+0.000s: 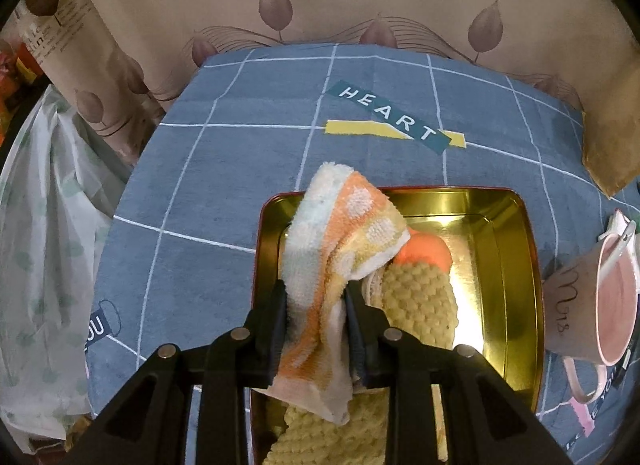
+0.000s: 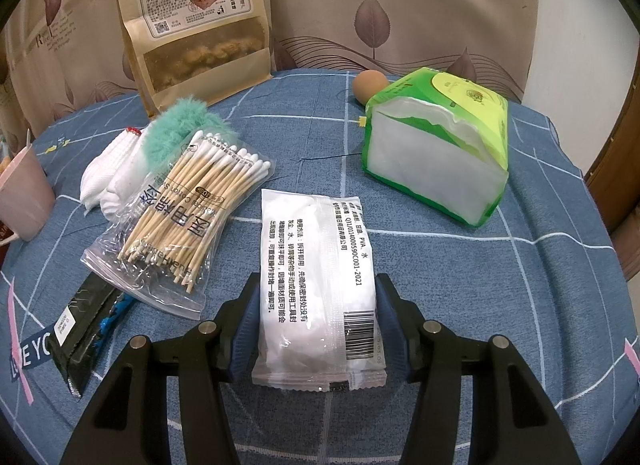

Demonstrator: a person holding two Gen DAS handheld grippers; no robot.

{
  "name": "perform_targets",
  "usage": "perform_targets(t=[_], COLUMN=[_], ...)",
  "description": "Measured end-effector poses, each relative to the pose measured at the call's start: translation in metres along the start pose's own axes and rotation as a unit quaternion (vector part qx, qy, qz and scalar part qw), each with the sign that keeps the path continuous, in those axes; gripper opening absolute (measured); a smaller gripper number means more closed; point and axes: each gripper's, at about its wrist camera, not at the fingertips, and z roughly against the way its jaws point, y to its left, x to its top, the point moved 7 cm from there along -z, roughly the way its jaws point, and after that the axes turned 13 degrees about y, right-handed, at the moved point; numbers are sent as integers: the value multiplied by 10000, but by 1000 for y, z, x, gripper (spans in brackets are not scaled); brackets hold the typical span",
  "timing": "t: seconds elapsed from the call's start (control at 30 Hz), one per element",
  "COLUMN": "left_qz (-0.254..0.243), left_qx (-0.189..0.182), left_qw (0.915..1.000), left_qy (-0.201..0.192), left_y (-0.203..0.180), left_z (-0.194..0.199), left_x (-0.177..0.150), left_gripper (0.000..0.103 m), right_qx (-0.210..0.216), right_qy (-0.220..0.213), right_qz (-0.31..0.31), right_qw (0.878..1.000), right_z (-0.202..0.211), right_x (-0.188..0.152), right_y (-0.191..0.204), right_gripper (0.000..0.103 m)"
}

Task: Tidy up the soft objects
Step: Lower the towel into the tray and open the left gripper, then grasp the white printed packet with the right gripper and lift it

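In the left wrist view my left gripper (image 1: 316, 297) is shut on an orange, yellow and white checked towel (image 1: 344, 233), held over the gold tin tray (image 1: 516, 257). A yellow knitted cloth (image 1: 420, 305) and an orange soft object (image 1: 428, 251) lie in the tray under the towel. In the right wrist view my right gripper (image 2: 316, 297) is open, its fingers on either side of a white sealed packet (image 2: 316, 285) that lies on the blue checked tablecloth (image 2: 480, 285). A green fluffy item (image 2: 180, 125) and white socks (image 2: 108, 173) lie at the left.
A pink mug (image 1: 596, 297) stands right of the tray. The right wrist view shows a bag of cotton swabs (image 2: 188, 209), a green tissue pack (image 2: 440, 145), an egg (image 2: 370, 85), a brown snack pouch (image 2: 192, 21), a black packet (image 2: 84, 337) and a pink cup (image 2: 20, 193).
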Motion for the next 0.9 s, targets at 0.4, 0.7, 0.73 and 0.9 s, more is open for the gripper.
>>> perform_targets(t=[0.4, 0.7, 0.73, 0.9], left_qz=[-139, -58, -44, 179], left_qx=[162, 247, 326, 351], left_qw=[9997, 9975, 9967, 9929], left_qy=[-136, -653, -744, -1122], left_y=[1, 2, 2, 2], left_z=[19, 69, 75, 94], left_x=[-1, -23, -27, -60], left_gripper=[55, 55, 55, 55], right_qx=[-24, -31, -38, -51], right_qy=[-2, 0, 1, 14], right_qz=[10, 11, 14, 16], right_qw=[10000, 10000, 10000, 10000], right_z=[0, -1, 0, -1], right_x=[-1, 0, -1, 0], right_y=[-1, -1, -2, 0], right_gripper=[51, 52, 52, 52])
